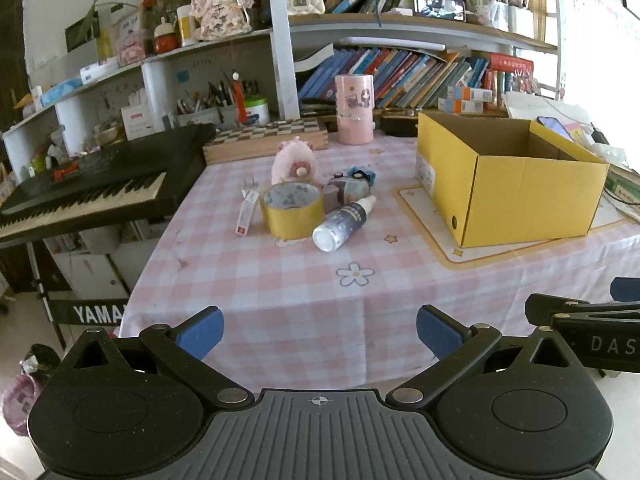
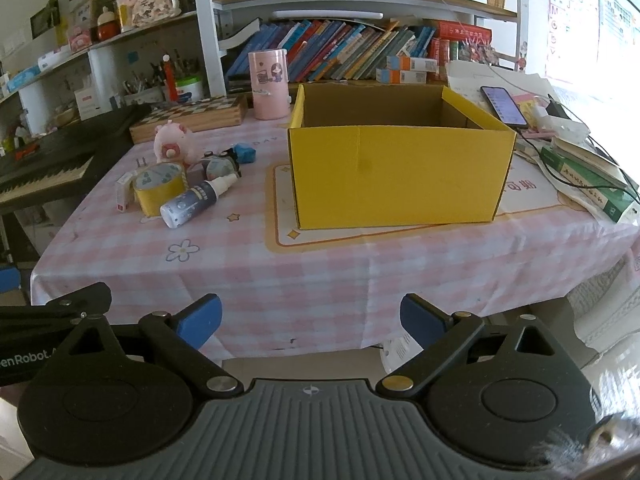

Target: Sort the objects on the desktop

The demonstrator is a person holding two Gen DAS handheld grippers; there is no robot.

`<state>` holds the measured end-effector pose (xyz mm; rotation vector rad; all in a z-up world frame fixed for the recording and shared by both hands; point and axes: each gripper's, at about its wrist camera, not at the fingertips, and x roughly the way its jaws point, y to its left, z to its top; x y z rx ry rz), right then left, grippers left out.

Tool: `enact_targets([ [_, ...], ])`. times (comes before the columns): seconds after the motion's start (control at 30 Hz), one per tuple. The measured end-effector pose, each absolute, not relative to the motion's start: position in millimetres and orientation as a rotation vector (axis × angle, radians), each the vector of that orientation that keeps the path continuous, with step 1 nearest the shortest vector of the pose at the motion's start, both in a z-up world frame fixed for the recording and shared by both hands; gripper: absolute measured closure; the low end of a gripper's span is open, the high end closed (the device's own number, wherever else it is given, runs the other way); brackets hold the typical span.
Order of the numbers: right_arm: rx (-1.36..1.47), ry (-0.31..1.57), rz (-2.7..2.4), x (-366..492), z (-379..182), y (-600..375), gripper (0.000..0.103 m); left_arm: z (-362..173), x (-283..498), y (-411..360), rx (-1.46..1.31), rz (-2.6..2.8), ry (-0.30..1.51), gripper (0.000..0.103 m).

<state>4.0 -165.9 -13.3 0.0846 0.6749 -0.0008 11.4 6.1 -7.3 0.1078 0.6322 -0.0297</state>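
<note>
The yellow cardboard box [image 2: 400,172] floor is hidden by its walls; contents cannot be determined. Left hand-held gripper [image 1: 320,334] and right hand-held gripper [image 2: 310,318]: spread, holding nothing, short of the bench [image 2: 280,276].

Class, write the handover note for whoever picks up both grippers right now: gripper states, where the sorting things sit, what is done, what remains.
Left gripper: open, holding nothing, short of the table's near edge.
Right gripper: open, holding nothing, also short of the edge.
Yellow cardboard box: open on the mat; no items visible inside, floor not fully seen.
Cluster left of the box: yellow tape roll, spray bottle lying on its side against it, pink plush toy, small white carton, blue object.
Done: nothing sorted.
Left: presumably move every cluster item into the box.
</note>
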Motion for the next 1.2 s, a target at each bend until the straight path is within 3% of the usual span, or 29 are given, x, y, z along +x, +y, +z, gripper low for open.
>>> enact_targets([
  [1.2, 0.013, 0.669, 0.143, 25.1, -7.6, -128.2, 0.022, -8.2, 20.5, 37.2, 0.084, 0.057, 0.664, 0.001],
])
